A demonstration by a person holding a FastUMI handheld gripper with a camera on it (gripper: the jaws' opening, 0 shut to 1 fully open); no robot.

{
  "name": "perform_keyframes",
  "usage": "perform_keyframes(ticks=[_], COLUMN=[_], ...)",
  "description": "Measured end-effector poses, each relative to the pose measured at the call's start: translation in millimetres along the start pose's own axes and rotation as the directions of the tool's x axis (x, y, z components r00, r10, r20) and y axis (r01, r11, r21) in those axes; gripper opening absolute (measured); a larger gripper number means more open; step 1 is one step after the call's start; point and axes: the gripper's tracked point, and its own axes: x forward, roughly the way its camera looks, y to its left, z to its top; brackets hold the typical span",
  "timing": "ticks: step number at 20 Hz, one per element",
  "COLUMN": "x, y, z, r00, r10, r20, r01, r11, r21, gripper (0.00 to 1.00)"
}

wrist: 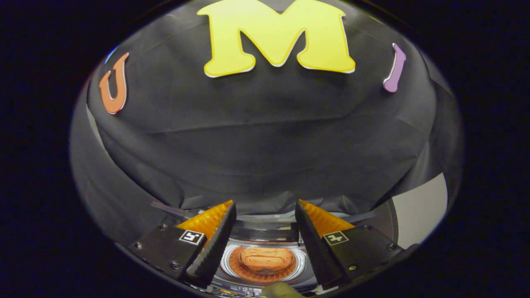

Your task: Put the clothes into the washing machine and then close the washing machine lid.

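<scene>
My gripper (265, 207) is open, its two fingers spread wide with nothing held between them. Below and between the fingers I look down into the washing machine (265, 285), a top loader with a round metal drum rim (225, 265). An orange garment (265, 258) lies bundled inside the drum. The lid (265, 231) stands raised at the back of the opening, a dark panel just behind the drum. The gripper hangs well above the machine, apart from the garment and the lid.
The black cloth wall (265, 136) rises right behind the machine. A pale grey surface (420, 211) shows to the right of the machine, beyond the right finger. A small pale object (281, 289) sits at the machine's near edge.
</scene>
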Motion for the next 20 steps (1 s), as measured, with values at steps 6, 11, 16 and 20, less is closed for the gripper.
perform_keyframes(ticks=[6,11,16,20], x=[14.4,10.6,4.8,-2.4], y=[-4.1,-4.3,-4.1,-4.1], z=[-3.8,-7.6,-11.5,-17.9], r00=[0.999,0.999,0.999,0.999], r10=[-0.021,-0.041,-0.035,-0.033], r20=[-0.025,0.000,0.021,0.034], r01=[0.022,0.041,0.035,0.033], r11=[0.999,0.999,0.999,0.999], r21=[0.029,0.030,0.026,0.017], gripper=[0.90,0.90,0.90,0.90])
